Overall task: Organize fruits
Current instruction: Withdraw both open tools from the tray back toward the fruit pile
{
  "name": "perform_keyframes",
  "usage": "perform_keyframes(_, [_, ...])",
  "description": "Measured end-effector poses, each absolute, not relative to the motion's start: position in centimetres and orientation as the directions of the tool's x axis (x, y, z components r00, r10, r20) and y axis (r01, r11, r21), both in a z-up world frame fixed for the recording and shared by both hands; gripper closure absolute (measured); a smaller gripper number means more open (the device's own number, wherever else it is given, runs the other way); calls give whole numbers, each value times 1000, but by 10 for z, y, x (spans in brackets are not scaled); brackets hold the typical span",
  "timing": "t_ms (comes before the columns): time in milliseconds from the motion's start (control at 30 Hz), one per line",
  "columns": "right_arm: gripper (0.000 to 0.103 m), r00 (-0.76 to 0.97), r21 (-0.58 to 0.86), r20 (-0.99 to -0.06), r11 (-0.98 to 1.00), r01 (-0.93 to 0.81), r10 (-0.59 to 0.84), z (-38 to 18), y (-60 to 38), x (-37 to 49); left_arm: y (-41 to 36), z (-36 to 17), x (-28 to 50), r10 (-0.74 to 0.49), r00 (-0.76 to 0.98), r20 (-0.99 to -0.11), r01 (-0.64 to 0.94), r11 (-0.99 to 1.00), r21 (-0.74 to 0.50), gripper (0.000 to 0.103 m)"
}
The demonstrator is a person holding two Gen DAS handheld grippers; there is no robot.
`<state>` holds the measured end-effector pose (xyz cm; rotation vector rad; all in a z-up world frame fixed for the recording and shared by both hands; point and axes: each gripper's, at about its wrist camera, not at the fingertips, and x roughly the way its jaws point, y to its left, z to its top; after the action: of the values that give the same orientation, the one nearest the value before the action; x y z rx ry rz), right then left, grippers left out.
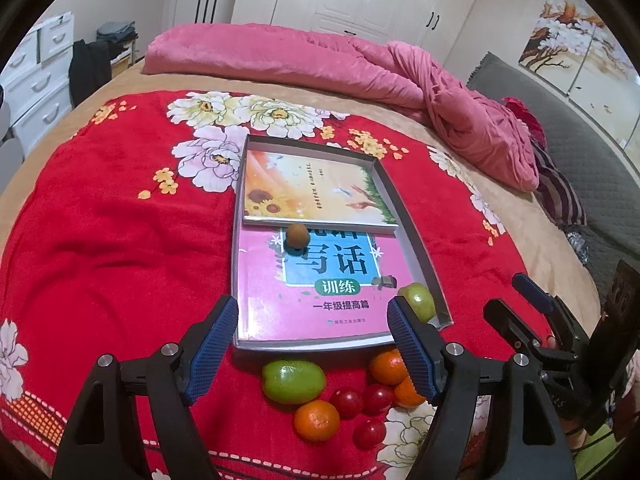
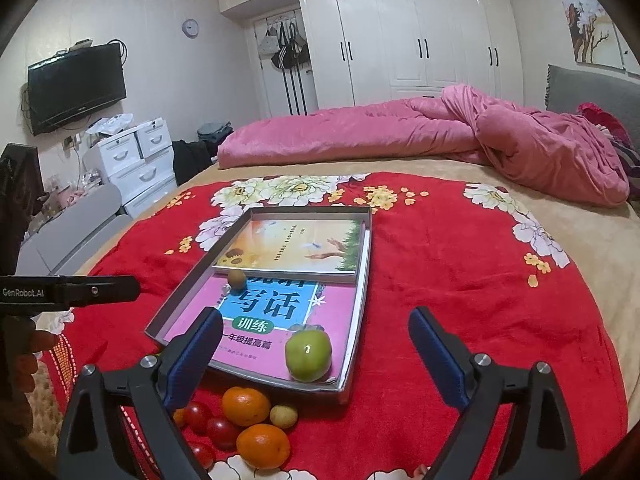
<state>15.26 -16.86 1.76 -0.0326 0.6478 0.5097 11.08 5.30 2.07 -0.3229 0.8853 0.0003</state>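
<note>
The left tongs (image 1: 312, 350) hang wide and empty over a cluster of loose fruit on the red floral blanket (image 1: 112, 248) of the bed. From left to right lie a green fruit (image 1: 293, 381), an orange (image 1: 317, 420), red cherry tomatoes (image 1: 362, 400) and two more oranges (image 1: 387, 366) partly hidden behind the right finger. Just beyond the fingertips sits the shallow grey tray (image 1: 416, 240) holding two books, with a small brown fruit (image 1: 297, 236), perhaps a kiwi, mid-tray and a green apple (image 1: 420, 301) at its near right corner.

The right tongs (image 2: 316, 354) also stand wide, gripping nothing; that green apple (image 2: 308, 355) lies between and just beyond their fingers, inside the tray (image 2: 256, 376). Only this view shows a small yellowish fruit (image 2: 283, 416) beside the oranges (image 2: 245, 406), and a hand on the other tool at far left.
</note>
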Motion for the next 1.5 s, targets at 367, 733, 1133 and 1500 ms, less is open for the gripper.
perform_keyframes(367, [5, 655, 126, -594, 858, -499, 468, 19, -162, 138, 45, 16, 99, -145, 609, -780, -105, 960, -260, 25])
perform_keyframes(733, [4, 636, 128, -604, 846, -517, 480, 17, -160, 126, 40, 13, 94, -160, 592, -790, -87, 962, -260, 25])
perform_keyframes(1133, [4, 614, 136, -626, 842, -522, 482, 12, -162, 119, 27, 4, 86, -171, 558, -812, -51, 969, -240, 25])
perform_keyframes(1500, [4, 593, 139, -646, 837, -529, 481, 8, -162, 114, 26, 1, 80, -169, 543, -822, -44, 973, -229, 25])
